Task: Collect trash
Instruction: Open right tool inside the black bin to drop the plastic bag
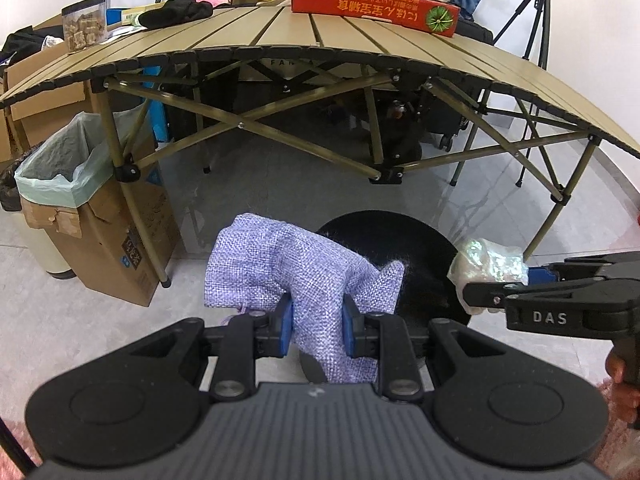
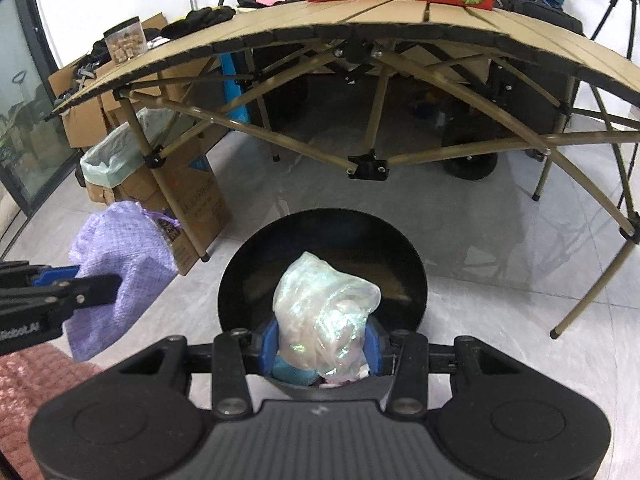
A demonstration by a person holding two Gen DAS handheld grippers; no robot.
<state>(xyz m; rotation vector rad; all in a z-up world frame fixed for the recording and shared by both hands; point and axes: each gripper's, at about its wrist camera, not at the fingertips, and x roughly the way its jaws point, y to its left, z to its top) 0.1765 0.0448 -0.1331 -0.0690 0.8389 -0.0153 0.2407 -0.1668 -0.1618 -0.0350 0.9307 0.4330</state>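
Right gripper [image 2: 320, 354] clamped on a crumpled iridescent plastic wad [image 2: 326, 316], held directly above the open mouth of the round black bin [image 2: 240, 272] standing on the floor in front of the folding table's near edge [image 2: 280, 36]. Nothing between wad and opening but air; a simple release looks enough to drop it in. Left gripper [image 1: 317, 330] clamped on a lilac woven pouch [image 1: 280, 264], hanging just left of the bin's rim, not yet over the mouth, long axis drooping toward the floor. Judged nearer to depositing: the right hand. Second lined box bin [image 1: 52, 172] by the table's left leg, well apart.
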